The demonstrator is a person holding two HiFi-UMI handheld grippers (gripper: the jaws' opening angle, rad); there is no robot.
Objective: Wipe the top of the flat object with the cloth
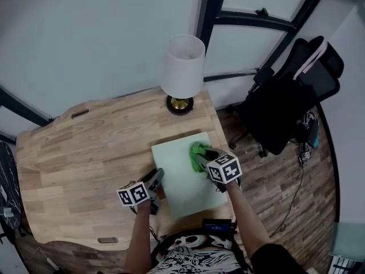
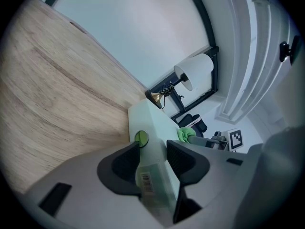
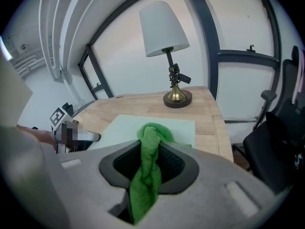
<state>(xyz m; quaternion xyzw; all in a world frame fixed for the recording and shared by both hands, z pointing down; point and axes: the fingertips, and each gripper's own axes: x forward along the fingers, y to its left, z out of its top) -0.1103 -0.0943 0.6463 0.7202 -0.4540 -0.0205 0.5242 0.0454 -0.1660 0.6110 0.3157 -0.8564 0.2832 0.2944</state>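
Fingers (image 2: 125,165) of the left gripper (image 2: 151,157) clamp an edge of the pale green flat board (image 2: 151,120). Only the left gripper view shows the board's round green sticker (image 2: 141,137) and barcode label (image 2: 146,181). In the right gripper view, the right gripper (image 3: 150,165) pinches a bunched green cloth (image 3: 151,137) resting on the board, with a white-shaded lamp (image 3: 164,30) beyond. The head view alone shows the board lying near the right edge of the light wooden table (image 1: 85,153).

Lamp (image 1: 182,73), black chair (image 1: 288,104), wooden table (image 1: 85,153)
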